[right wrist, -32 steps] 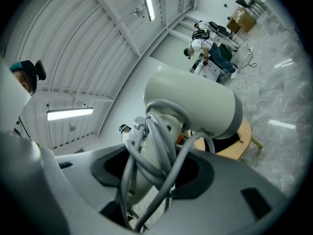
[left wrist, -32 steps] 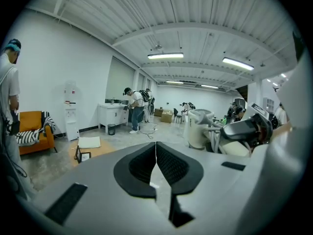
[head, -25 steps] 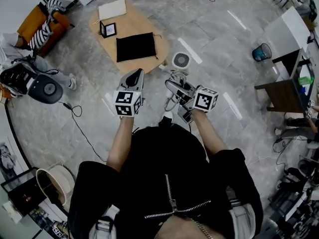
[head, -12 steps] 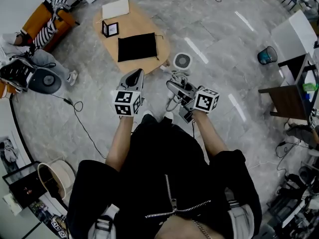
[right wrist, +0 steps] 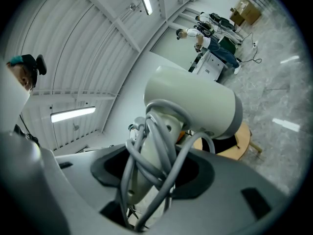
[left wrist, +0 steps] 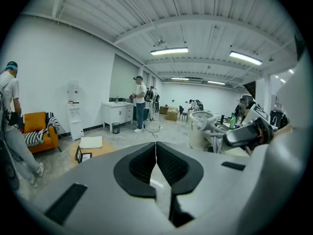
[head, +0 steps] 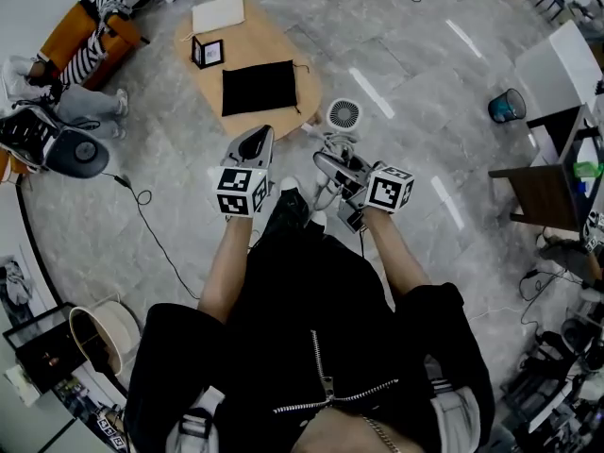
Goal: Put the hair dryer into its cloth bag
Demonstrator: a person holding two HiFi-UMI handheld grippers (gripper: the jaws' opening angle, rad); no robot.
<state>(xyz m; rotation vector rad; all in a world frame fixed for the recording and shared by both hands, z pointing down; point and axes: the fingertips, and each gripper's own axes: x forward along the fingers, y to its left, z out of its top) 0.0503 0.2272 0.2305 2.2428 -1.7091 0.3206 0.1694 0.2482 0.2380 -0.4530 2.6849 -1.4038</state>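
Observation:
My right gripper (head: 332, 165) is shut on the handle of the white hair dryer (head: 343, 116), whose grey cord is wound around that handle. In the right gripper view the hair dryer (right wrist: 195, 106) fills the middle, its handle and cord between the jaws (right wrist: 151, 175). My left gripper (head: 256, 140) is shut and empty, and its pads meet in the left gripper view (left wrist: 156, 163). The black cloth bag (head: 259, 87) lies flat on the round wooden table (head: 283, 41), ahead of both grippers and apart from them.
On the table stand a small picture frame (head: 206, 53) and a white pad (head: 219, 14). An orange armchair (head: 75, 31) and a seated person are at far left, with a round grey device (head: 80, 154) and a floor cable (head: 142, 206). A dark desk (head: 543, 173) and teal bin (head: 501, 105) stand at right.
Both grippers keep their poses and the right one's grip holds. The wearer's shoe has come forward under the grippers, and the seated person at left has shifted.

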